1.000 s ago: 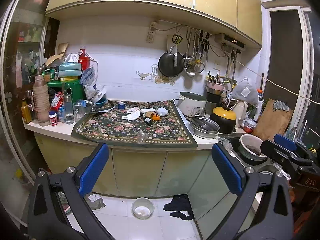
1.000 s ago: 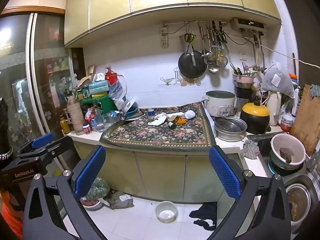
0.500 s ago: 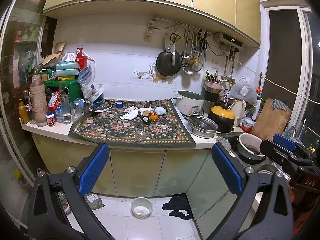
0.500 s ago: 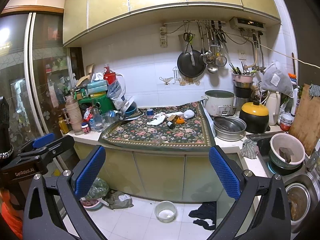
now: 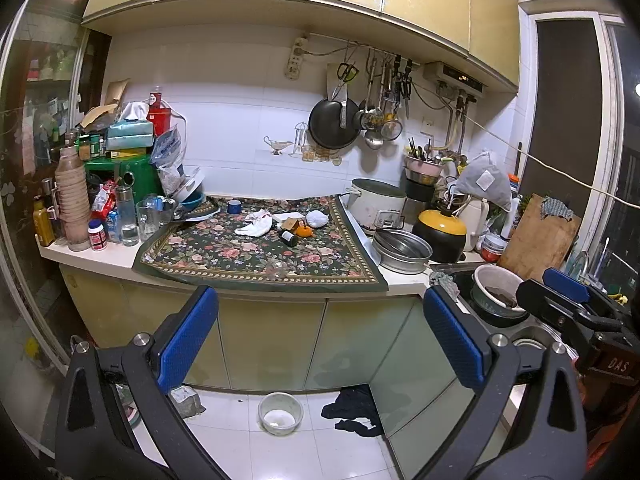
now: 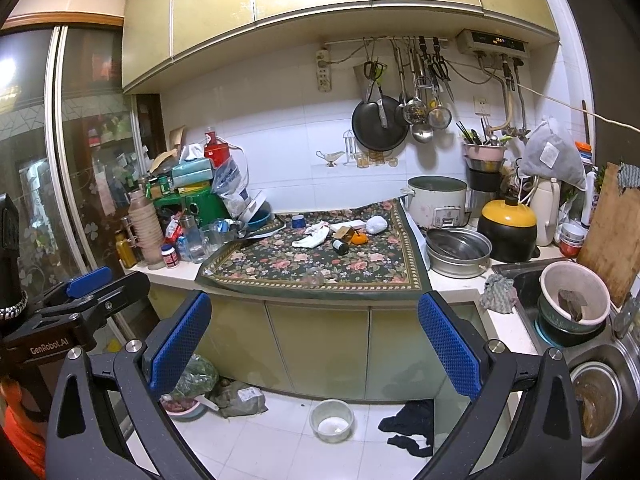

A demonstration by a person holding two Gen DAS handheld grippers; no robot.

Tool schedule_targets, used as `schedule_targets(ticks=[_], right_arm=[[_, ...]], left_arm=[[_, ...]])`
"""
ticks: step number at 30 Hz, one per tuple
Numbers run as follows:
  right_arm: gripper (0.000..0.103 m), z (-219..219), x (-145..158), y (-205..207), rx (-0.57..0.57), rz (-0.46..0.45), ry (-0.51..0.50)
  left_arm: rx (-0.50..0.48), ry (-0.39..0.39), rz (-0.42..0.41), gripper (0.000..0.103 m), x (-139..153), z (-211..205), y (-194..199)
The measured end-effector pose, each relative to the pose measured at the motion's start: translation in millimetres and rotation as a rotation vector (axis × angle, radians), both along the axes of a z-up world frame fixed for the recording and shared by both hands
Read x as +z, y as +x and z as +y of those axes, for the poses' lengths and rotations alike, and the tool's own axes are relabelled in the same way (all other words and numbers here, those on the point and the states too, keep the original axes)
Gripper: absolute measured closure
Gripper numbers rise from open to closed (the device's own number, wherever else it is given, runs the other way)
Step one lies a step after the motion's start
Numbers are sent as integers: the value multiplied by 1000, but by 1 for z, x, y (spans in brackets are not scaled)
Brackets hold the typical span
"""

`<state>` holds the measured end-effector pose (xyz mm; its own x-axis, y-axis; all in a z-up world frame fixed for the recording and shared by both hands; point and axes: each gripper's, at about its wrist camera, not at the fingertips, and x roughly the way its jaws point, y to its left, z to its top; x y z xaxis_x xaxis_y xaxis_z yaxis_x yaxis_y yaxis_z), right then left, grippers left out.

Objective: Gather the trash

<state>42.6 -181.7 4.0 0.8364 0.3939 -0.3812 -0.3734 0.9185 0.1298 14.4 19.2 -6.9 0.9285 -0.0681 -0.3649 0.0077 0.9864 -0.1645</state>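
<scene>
Loose trash lies at the back of a floral mat [image 5: 248, 252] [image 6: 320, 260] on the counter: a crumpled white tissue [image 5: 256, 225] [image 6: 314, 237], a white wad [image 5: 317, 218] [image 6: 376, 224], a brown paper scrap [image 5: 290, 223] [image 6: 343, 232], a small dark bottle [image 5: 288, 237] [image 6: 340, 246] and an orange [image 5: 304, 231] [image 6: 359, 239]. A clear crumpled wrapper [image 5: 277, 269] [image 6: 316, 278] lies near the mat's front edge. My left gripper [image 5: 320, 332] is open and empty, well short of the counter. My right gripper [image 6: 314, 330] is also open and empty.
Bottles, jars and boxes [image 5: 100, 200] crowd the counter's left end. A rice cooker [image 5: 378, 204], steel pans [image 5: 402, 250] and a yellow-lidded pot [image 5: 440, 234] stand right of the mat, then a sink [image 6: 592, 368] with bowls. On the floor lie a bowl [image 5: 280, 414], dark cloth [image 5: 354, 410] and bags [image 6: 236, 396].
Both views have shifted slightly, with the counter sitting a little lower and left in frame. Both grippers stay open; nothing on the counter has moved.
</scene>
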Motion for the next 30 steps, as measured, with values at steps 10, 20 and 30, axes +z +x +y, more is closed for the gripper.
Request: schedule_targets(ticks=[10,20,30], right_arm=[[0,1,2,1,0,4,-1],[0,1,2,1,0,6,-1],[0,-1,0,2,7,9,2]], left_arm=[[-4,4,-4,0,1,-1,0],[-5,1,-4,0,1,-2,0],[2,-6,1,0,1,-2,0]])
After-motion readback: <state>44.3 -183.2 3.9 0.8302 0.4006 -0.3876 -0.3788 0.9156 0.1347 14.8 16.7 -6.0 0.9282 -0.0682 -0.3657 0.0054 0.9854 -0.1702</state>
